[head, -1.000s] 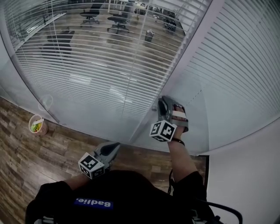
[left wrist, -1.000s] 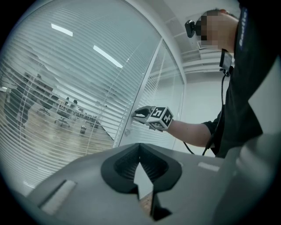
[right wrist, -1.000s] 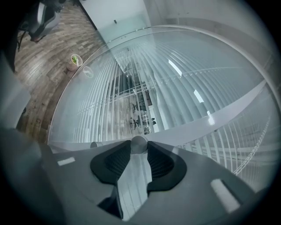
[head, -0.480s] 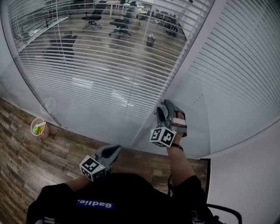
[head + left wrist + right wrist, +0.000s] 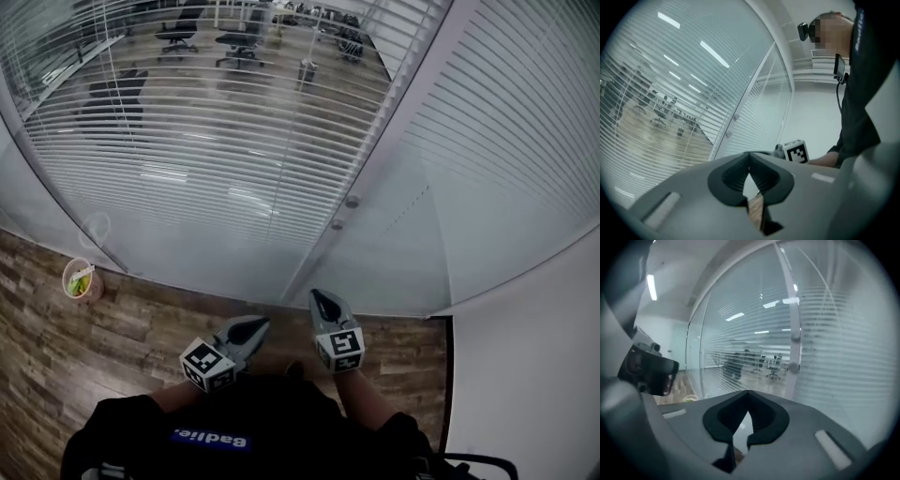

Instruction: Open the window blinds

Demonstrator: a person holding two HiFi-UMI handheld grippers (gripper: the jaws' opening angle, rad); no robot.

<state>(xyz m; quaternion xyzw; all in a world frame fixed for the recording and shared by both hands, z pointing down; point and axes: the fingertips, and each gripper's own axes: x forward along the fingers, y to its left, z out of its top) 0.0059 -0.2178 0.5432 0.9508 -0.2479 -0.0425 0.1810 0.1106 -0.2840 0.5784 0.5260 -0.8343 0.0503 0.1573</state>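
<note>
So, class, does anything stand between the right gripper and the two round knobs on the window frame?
Nothing visible does. The right gripper, its jaws just closed on nothing, hangs below the knobs with only open air between.

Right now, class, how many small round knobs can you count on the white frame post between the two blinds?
2. The upper knob is on the white frame post; the lower knob sits just beneath it on the same post. Others may lie out of view.
</note>
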